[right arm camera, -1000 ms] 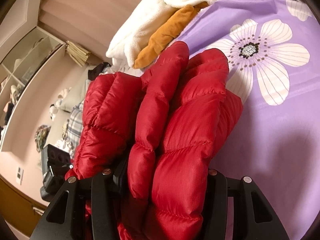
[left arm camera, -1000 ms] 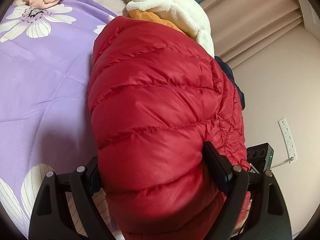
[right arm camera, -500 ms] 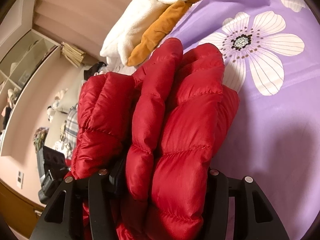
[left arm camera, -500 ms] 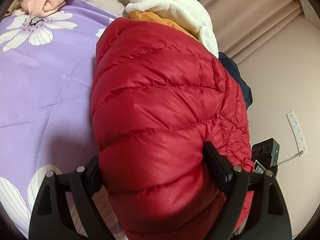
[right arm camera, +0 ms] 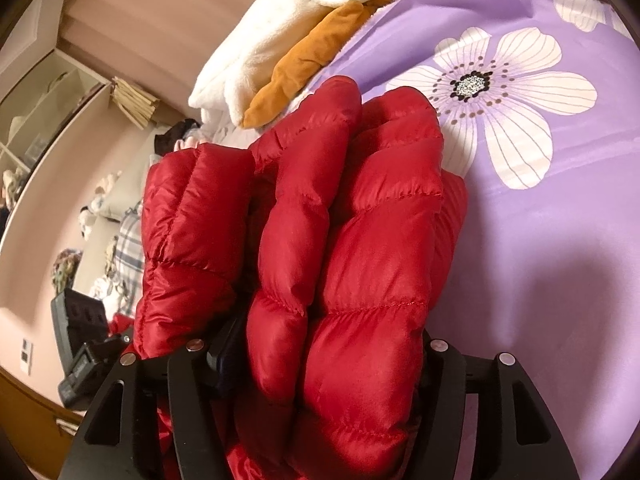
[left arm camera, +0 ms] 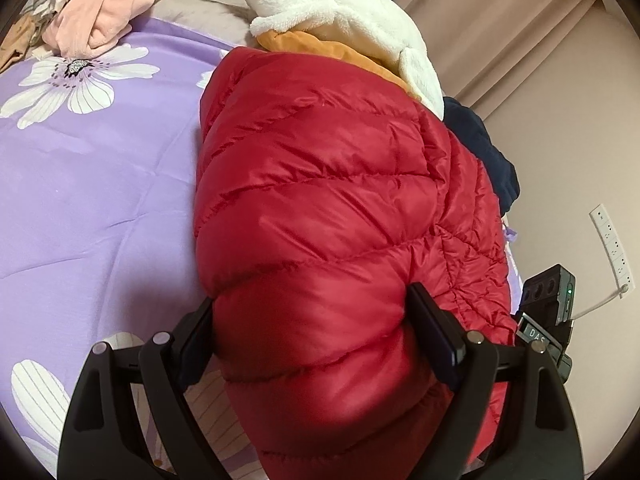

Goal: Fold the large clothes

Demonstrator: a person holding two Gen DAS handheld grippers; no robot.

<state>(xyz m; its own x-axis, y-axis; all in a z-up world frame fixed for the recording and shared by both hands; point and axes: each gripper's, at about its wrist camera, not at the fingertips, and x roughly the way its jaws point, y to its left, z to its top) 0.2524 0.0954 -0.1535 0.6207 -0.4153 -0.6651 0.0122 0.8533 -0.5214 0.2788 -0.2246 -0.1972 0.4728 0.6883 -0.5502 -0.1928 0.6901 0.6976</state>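
Observation:
A red quilted down jacket (left arm camera: pixel 328 208) lies folded in a thick bundle on a purple bedsheet with white flowers (left arm camera: pixel 92 184). My left gripper (left arm camera: pixel 316 332) is shut on one end of the bundle, its jaws wide around the puffy fabric. In the right wrist view the jacket (right arm camera: pixel 360 240) shows as several stacked folds. My right gripper (right arm camera: pixel 320 360) is shut on those folds at the near end. Both grippers' fingertips are partly buried in the fabric.
A white fleece garment (left arm camera: pixel 340 12) over an orange one (left arm camera: pixel 320 46) lies at the jacket's far end. A dark blue garment (left arm camera: pixel 484 148) hangs off the bed edge. Pink clothes (left arm camera: pixel 100 12) lie at the far left. The wall, a power strip (left arm camera: pixel 612 248) and black device (left arm camera: pixel 548 292) are right.
Both grippers keep their hold on the jacket. The bundle has shifted slightly away from the far pile, and more of the sheet and pink clothes shows.

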